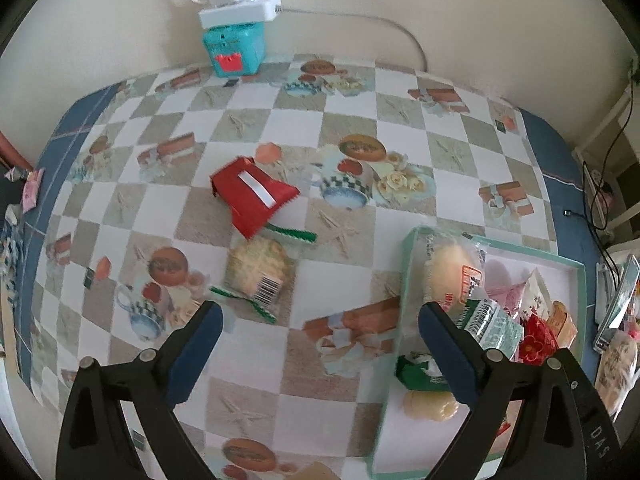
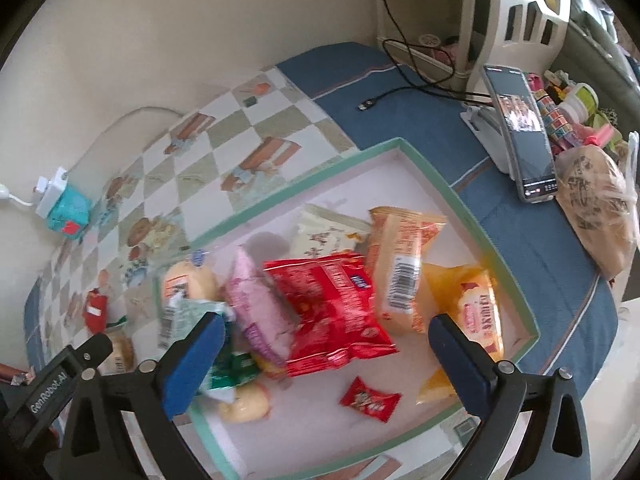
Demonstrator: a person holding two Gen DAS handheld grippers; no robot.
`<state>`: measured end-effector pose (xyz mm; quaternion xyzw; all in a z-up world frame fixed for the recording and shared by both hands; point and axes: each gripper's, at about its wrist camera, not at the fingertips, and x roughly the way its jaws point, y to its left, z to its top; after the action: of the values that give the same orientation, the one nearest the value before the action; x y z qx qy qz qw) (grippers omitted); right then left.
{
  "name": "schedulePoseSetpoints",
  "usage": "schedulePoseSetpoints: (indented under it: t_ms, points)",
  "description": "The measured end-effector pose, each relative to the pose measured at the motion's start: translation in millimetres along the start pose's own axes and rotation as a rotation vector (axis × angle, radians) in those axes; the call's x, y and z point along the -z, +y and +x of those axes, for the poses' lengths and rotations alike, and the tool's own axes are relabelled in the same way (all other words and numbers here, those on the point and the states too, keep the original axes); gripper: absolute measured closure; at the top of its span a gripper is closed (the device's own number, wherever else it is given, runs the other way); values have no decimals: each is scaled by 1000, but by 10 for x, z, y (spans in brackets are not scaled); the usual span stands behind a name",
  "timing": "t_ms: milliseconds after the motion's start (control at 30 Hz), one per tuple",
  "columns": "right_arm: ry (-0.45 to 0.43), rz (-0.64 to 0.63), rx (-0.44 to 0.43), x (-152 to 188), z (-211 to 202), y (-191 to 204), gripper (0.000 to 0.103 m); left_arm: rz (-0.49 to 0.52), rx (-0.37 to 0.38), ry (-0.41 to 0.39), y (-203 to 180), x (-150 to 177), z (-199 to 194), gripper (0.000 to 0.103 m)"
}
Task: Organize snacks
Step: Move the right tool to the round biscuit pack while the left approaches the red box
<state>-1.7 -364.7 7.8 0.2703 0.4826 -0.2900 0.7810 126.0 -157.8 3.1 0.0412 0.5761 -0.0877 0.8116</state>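
A table under a checked cloth printed with cups and cakes, edged in blue, fills most of what I can see, pushed against a cream wall. On its right part sits a shallow box with a pale green rim and a white floor, and most of the snacks are heaped inside it: a big red bag in the middle, a pink pack leaning on its left, a yellow-orange bag with a barcode on its right, a pale cream pack behind, an orange bag by the right wall, a green and white packet at the left rim, and a small red sweet lying alone on the near floor.

Out on the open cloth, left of the box, lie a red pouch with a white stripe and, just nearer, a clear green-edged pack of biscuits.

The left gripper hangs over bare cloth between those two and the box, jaws spread wide, holding nothing. The right gripper hovers above the heap in the box, jaws likewise wide apart, with no pad pressing on a packet.

At the far wall a teal box carries a white adapter. A phone on a stand props up at the right, beside a brown printed bag.
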Motion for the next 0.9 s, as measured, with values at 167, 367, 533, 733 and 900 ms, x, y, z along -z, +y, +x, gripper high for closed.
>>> schedulePoseSetpoints:
  t_ms: [167,367,533,733,900]
  points:
    - [5,-46,-13,74,-35,224,0,-14,-27,-32,288,-57,-125,5]
    - [-4,-120,-30,187,-94,577,0,-58,-97,-32,707,-86,-126,5]
    - [1,-183,-41,307,-94,883,0,-114,-123,-17,1109,-89,-110,5]
    - [2,-250,-48,458,-107,1218,0,-194,-144,-20,1563,-84,-146,5]
    - [-7,-307,-82,587,-115,1512,0,-243,-155,-4,1852,-66,-107,5]
